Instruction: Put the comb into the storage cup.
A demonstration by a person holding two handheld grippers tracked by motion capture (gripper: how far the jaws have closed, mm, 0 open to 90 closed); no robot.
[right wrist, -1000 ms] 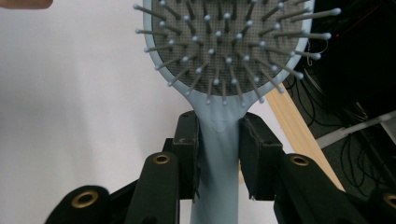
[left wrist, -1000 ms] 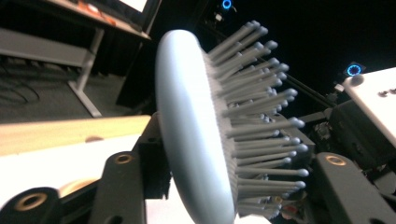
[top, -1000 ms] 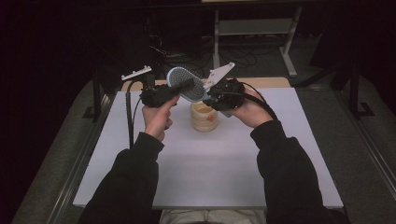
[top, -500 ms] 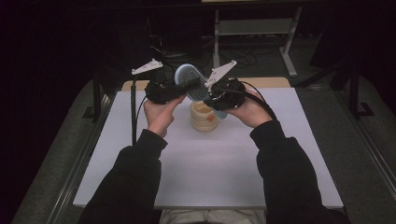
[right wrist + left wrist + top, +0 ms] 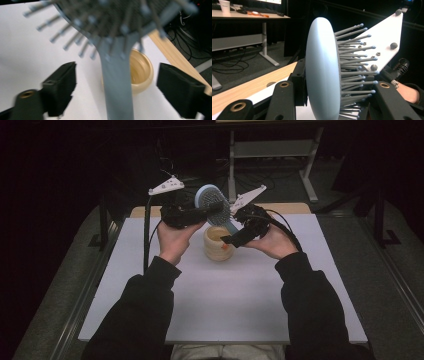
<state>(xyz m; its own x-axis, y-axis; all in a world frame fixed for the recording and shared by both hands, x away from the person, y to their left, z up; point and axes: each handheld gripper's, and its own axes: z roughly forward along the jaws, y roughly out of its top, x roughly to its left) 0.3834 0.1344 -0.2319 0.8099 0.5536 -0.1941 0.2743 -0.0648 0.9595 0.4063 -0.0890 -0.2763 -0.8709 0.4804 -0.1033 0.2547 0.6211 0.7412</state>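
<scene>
A light blue hairbrush (image 5: 212, 201) with grey bristles is held in the air above a beige wooden cup (image 5: 218, 245). My left gripper (image 5: 214, 209) is shut on the brush head: in the left gripper view the jaws press its smooth back and its bristles (image 5: 352, 75). The brush handle (image 5: 117, 82) slopes down toward my right gripper (image 5: 239, 234). That gripper is open, its jaws standing wide on either side of the handle without touching it. The cup (image 5: 141, 72) stands upright just behind the handle.
The cup stands on a white board (image 5: 225, 310) with a wooden table edge (image 5: 285, 208) at its far side. Beyond are a desk frame (image 5: 270, 150) and floor cables. The right gripper's white plate (image 5: 384, 47) sits close behind the bristles.
The left gripper has lifted the brush a little and carried it to the right. The right gripper has eased down and now sits around the handle.
</scene>
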